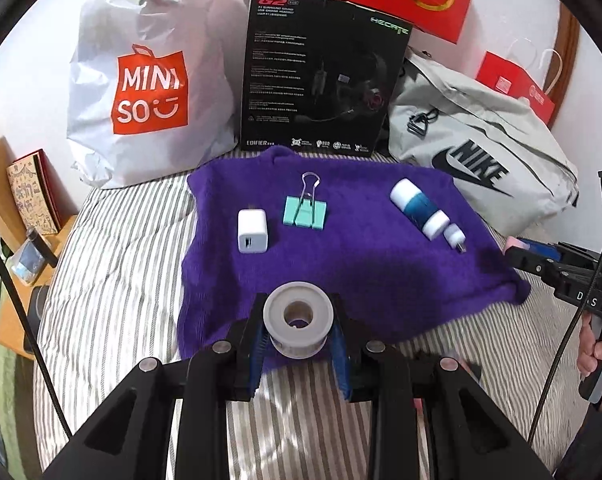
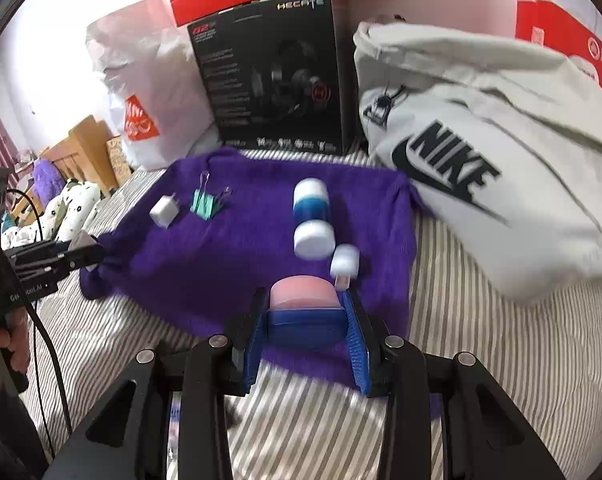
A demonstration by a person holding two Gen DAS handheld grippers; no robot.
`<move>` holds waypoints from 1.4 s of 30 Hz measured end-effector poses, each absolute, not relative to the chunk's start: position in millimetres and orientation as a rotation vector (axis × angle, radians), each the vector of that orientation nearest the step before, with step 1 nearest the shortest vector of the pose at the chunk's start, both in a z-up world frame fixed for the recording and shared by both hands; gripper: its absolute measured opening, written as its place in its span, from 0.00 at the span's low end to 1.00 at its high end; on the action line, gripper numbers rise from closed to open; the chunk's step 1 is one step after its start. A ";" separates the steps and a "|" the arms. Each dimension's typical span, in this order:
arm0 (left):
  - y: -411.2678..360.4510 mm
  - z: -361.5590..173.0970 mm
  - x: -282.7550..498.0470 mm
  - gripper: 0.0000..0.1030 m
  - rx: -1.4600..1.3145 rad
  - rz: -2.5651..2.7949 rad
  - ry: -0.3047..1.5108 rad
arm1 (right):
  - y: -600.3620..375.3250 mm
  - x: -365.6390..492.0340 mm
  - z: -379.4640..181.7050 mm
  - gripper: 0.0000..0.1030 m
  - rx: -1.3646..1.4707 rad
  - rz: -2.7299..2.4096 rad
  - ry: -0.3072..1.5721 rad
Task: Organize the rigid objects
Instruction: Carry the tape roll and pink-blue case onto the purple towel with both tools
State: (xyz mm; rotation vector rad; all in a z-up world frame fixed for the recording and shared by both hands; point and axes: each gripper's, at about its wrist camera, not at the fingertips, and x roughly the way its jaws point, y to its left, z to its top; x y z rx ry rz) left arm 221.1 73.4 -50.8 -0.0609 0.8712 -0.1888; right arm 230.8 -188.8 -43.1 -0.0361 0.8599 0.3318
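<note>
On the striped bedsheet, nearest the cameras, the left gripper clamps a white tape roll over the near edge of the purple cloth; the right gripper grips a pink-and-blue container likewise. Farther on the cloth lie a white charger, green binder clip, blue-and-white bottle and small white adapter. Behind stand a Miniso bag, black headset box and grey Nike bag.

On the purple cloth lay one white charger, one mint binder clip, one blue-and-white bottle and one small white adapter. Two grippers each held one item.
</note>
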 end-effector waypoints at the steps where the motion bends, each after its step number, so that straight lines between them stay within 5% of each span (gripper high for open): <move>1: 73.2 -51.0 225.1 0.26 -0.064 -0.193 0.870 | -187.6 236.1 -42.2 0.36 -0.030 0.337 0.855; 42: 85.3 -103.9 287.6 0.26 -0.074 -0.110 0.962 | -159.0 274.1 -108.9 0.36 -0.152 0.315 0.965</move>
